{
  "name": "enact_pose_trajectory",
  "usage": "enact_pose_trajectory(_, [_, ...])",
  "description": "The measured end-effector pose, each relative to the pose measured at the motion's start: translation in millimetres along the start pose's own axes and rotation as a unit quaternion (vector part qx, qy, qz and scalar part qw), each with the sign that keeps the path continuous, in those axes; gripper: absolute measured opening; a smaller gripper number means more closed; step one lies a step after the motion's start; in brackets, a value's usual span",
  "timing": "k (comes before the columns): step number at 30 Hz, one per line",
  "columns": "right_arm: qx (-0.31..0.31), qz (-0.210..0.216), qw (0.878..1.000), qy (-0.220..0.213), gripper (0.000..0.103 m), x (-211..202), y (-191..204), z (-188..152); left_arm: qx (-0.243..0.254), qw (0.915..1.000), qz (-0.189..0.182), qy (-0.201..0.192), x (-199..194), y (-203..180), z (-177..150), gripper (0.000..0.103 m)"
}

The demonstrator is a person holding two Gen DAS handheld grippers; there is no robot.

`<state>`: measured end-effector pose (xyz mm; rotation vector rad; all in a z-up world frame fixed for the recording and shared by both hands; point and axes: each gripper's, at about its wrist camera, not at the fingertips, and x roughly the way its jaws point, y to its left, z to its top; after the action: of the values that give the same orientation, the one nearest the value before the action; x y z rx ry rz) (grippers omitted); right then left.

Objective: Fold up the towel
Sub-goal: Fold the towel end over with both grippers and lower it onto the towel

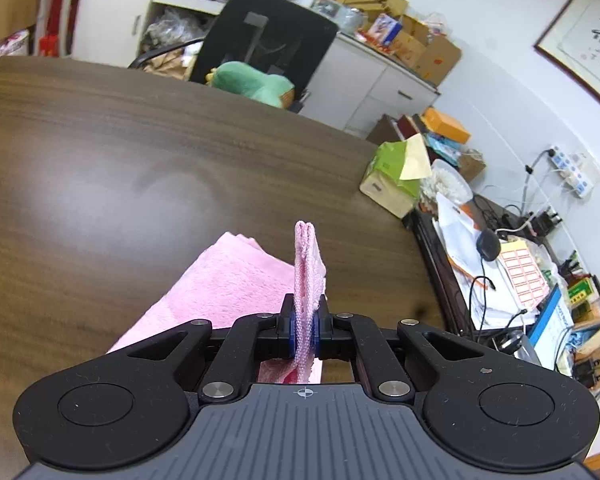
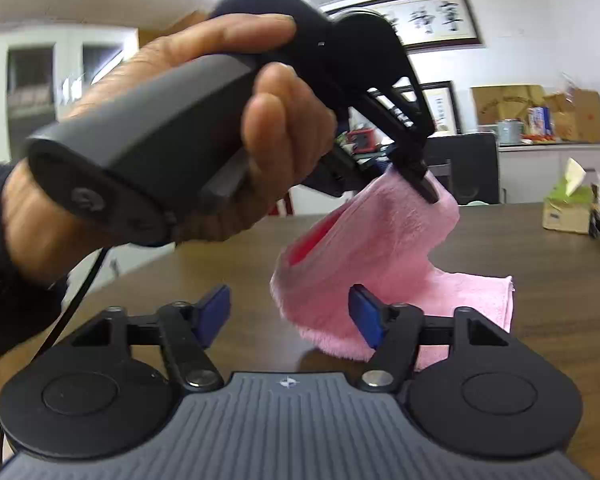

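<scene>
A pink towel (image 1: 228, 280) lies on the dark wooden table (image 1: 100, 152). My left gripper (image 1: 305, 320) is shut on a doubled edge of the towel, which sticks up between its blue pads. In the right wrist view the left gripper (image 2: 424, 184) holds that edge lifted above the table, and the towel (image 2: 380, 248) hangs from it in a curve, with the rest lying flat. My right gripper (image 2: 290, 312) is open and empty, just in front of the hanging fold, low over the table (image 2: 560, 260).
A tissue box (image 1: 392, 176) stands at the table's far right edge, also in the right wrist view (image 2: 568, 208). A black office chair (image 1: 268, 40) with a green plush toy (image 1: 252, 82) is behind the table. A cluttered desk (image 1: 512, 272) lies to the right.
</scene>
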<state>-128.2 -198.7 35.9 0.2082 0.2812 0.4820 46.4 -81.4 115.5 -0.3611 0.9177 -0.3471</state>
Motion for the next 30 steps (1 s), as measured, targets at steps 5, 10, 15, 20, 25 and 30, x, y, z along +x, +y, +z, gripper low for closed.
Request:
enact_pose_trajectory(5, [0.072, 0.011, 0.997, -0.023, 0.011, -8, -27, -11, -0.012, 0.9999, -0.003, -0.005, -5, 0, -4, 0.007])
enact_pose_trajectory(10, [0.108, 0.012, 0.993, -0.040, 0.009, -33, -50, -24, -0.035, 0.9992, 0.001, -0.020, -7, 9, 2, 0.007])
enact_pose_trajectory(15, [0.103, -0.019, 0.994, -0.015, 0.008, -41, -68, -21, -0.028, 0.9994, -0.010, -0.016, 13, 2, 6, 0.007])
enact_pose_trajectory(20, [0.123, -0.041, 0.991, 0.032, 0.009, -33, -87, 3, -0.009, 0.9999, -0.013, 0.001, 50, -12, 11, 0.008])
enact_pose_trajectory(25, [0.180, -0.047, 0.979, 0.081, 0.009, -13, -122, 9, 0.010, 0.9998, 0.016, 0.005, 83, -19, 15, 0.009])
enact_pose_trajectory(30, [0.242, -0.034, 0.963, 0.112, 0.010, 1, -150, 10, 0.063, 0.9977, 0.026, 0.003, 104, -29, 19, 0.017])
